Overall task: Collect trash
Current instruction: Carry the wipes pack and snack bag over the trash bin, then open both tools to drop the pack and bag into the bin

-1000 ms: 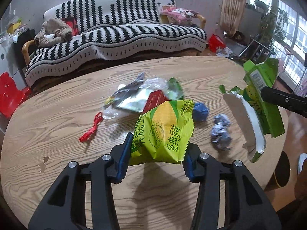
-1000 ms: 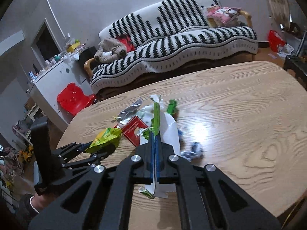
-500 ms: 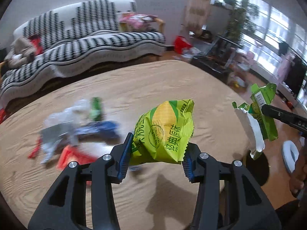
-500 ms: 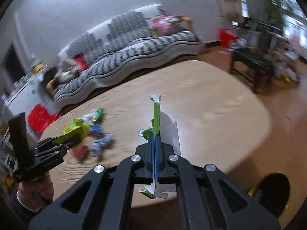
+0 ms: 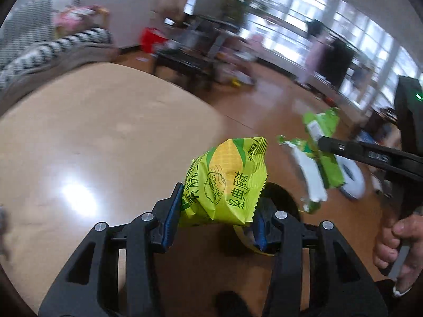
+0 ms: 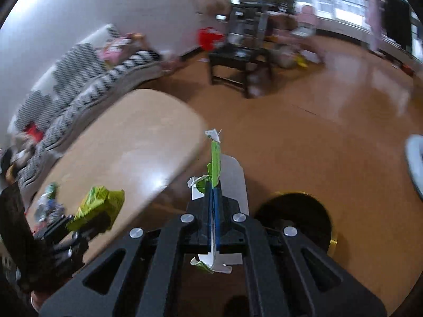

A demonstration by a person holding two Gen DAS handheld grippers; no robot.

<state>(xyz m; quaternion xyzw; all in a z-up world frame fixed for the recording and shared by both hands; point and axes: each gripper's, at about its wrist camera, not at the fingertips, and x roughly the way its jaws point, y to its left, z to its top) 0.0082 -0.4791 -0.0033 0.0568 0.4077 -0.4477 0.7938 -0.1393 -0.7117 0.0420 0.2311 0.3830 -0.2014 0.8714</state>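
My left gripper [image 5: 215, 218] is shut on a puffed yellow-green snack bag [image 5: 227, 182] and holds it over the table's right edge. It also shows in the right wrist view [image 6: 99, 206]. My right gripper [image 6: 212, 211] is shut on a torn green and white wrapper [image 6: 215, 161], held off the table above the floor. The wrapper also shows in the left wrist view [image 5: 317, 158]. A black round bin [image 6: 296, 219] with a yellow rim stands on the floor just below both grippers. In the left wrist view [image 5: 280, 198] it is partly hidden behind the bag.
The oval wooden table [image 5: 92, 145] lies to the left. A few pieces of trash [image 6: 49, 203] lie on its far left. A striped sofa [image 6: 87, 79], a dark low table [image 6: 238, 63] and a white object [image 5: 351, 177] on the floor are around.
Both grippers have swung right, off the trash pile, past the table's edge and over the black bin. Each keeps hold of its wrapper.
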